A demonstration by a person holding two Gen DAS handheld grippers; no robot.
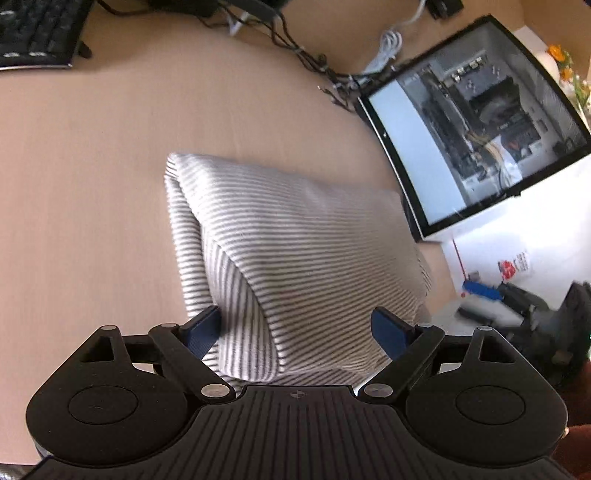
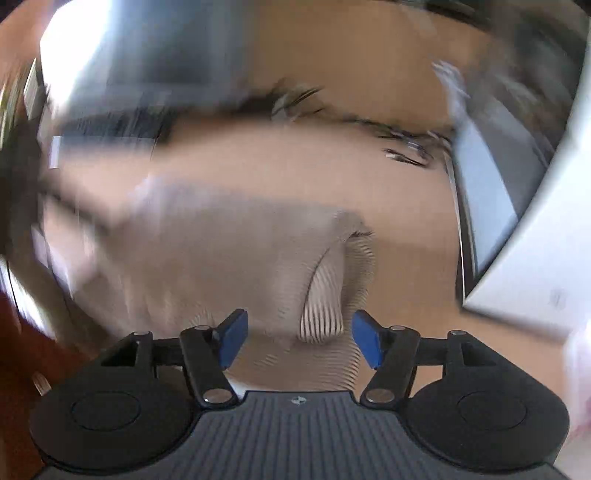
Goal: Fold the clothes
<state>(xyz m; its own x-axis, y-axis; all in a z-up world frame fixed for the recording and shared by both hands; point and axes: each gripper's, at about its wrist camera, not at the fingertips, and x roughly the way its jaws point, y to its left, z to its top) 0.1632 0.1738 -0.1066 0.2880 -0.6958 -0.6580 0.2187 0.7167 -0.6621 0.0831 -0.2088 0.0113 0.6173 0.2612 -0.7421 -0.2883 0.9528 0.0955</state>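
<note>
A grey-and-white striped garment [image 1: 291, 251] lies folded in a bundle on the tan tabletop [image 1: 92, 177]. My left gripper [image 1: 297, 330] is open, its blue pads on either side of the bundle's near end, not closed on it. In the right wrist view, which is heavily motion-blurred, the striped garment [image 2: 325, 306] lies just ahead of my right gripper [image 2: 299, 338]. That gripper is open too, with a rolled fold of the cloth between and beyond its pads.
A computer case with a glass side panel [image 1: 476, 125] stands at the right, close to the garment. A black keyboard [image 1: 37, 33] and tangled cables [image 1: 295, 48] lie at the far edge. Small items [image 1: 513, 269] sit on a white surface at the right.
</note>
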